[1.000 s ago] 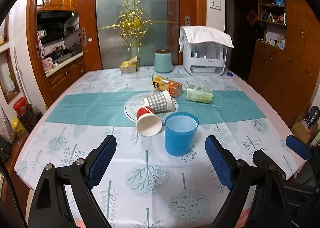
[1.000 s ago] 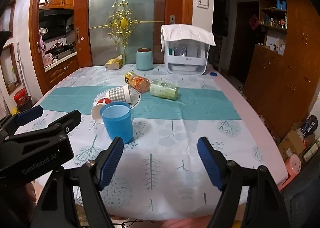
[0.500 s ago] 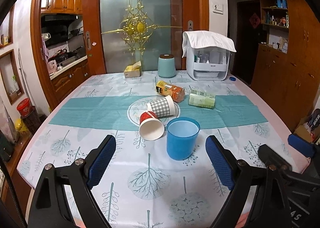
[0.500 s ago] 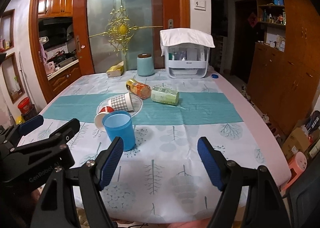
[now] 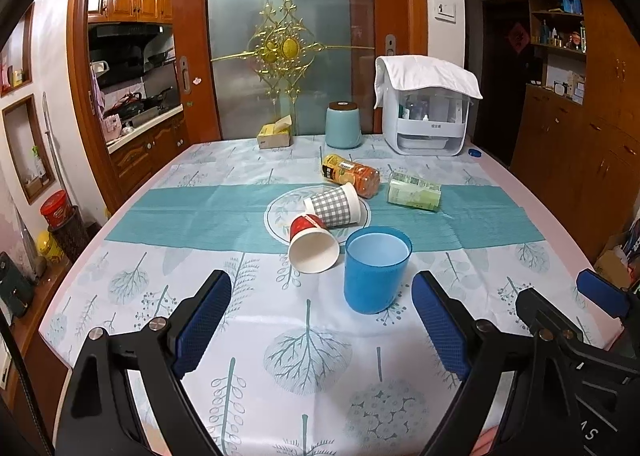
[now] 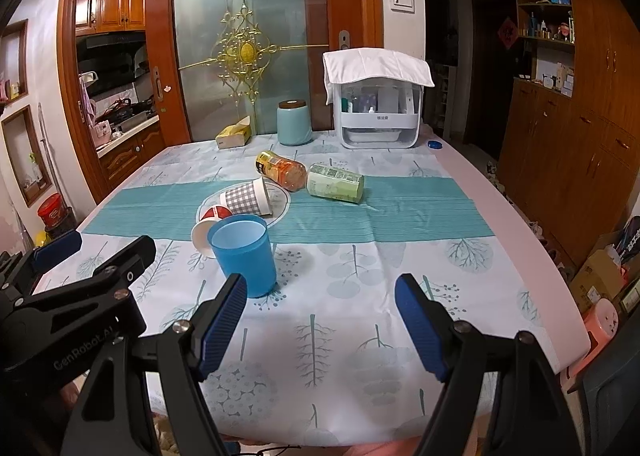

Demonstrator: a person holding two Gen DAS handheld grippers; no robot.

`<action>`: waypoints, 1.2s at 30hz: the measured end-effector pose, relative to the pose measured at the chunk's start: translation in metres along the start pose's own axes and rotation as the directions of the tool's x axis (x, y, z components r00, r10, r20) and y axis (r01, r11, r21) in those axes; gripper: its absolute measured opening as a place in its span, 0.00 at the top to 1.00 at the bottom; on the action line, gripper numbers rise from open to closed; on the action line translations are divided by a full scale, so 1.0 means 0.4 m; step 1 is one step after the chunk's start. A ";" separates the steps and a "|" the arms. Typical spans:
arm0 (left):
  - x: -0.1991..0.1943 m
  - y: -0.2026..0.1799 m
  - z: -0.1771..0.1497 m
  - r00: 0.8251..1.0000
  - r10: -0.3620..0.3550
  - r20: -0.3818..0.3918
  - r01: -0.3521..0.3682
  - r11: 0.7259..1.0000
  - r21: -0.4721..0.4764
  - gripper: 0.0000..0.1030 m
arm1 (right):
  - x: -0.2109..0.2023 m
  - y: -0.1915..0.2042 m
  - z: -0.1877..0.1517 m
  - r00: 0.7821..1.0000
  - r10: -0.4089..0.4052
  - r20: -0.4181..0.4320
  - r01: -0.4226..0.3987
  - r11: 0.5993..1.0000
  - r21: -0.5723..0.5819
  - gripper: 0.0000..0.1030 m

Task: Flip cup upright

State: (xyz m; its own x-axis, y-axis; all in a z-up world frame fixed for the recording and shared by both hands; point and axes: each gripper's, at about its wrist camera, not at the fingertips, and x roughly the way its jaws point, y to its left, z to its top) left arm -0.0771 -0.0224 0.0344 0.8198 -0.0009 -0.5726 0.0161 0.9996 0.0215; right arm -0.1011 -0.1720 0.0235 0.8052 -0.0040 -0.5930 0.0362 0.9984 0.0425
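Nearest the cameras, the left gripper [image 5: 322, 320] hangs above the near edge of the tree-patterned white tablecloth [image 5: 308, 352], its blue-padded jaws spread wide and holding nothing; the right gripper [image 6: 320, 320] is likewise released and empty, low over the same cloth to the right. Just beyond them a blue plastic tumbler [image 5: 376, 270] stands upright, mouth up, on the cloth, apart from both sets of pads. Touching or nearly touching its left side lies a red and white paper cup [image 5: 312, 244] on its side, open mouth turned toward the grippers. Behind that, a grey checked paper cup [image 5: 336, 205] also lies on its side, across a round white printed mat [image 5: 276, 215] that sits on a teal cloth runner [image 5: 192, 211]. Farther back, an orange-filled clear bottle [image 5: 352, 175] lies beside a pale green labelled bottle [image 5: 414, 195], both on their sides. At the far edge stand a yellow tissue box [image 5: 274, 133], a light blue canister with a brown lid [image 5: 343, 125], and a white organiser box draped with a white towel [image 5: 426, 107].
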 end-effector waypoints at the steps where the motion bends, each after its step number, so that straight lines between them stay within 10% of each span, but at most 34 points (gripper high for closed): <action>1: 0.001 0.001 -0.001 1.000 0.000 -0.005 0.000 1.000 -0.001 0.12 | 0.001 0.001 -0.001 1.000 -0.001 0.000 0.001 1.000 -0.001 0.25; 36: 0.045 0.028 -0.010 0.996 0.007 -0.089 -0.008 1.000 -0.019 0.12 | 0.045 0.023 -0.013 0.999 0.000 -0.038 0.000 1.000 -0.018 0.25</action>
State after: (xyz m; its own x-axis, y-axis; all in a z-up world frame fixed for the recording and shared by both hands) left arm -0.0646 -0.0112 0.0209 0.7660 0.0082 -0.6428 -0.0016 0.9999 0.0108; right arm -0.0895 -0.1624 0.0090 0.7823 -0.0022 -0.6229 0.0252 0.9993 0.0282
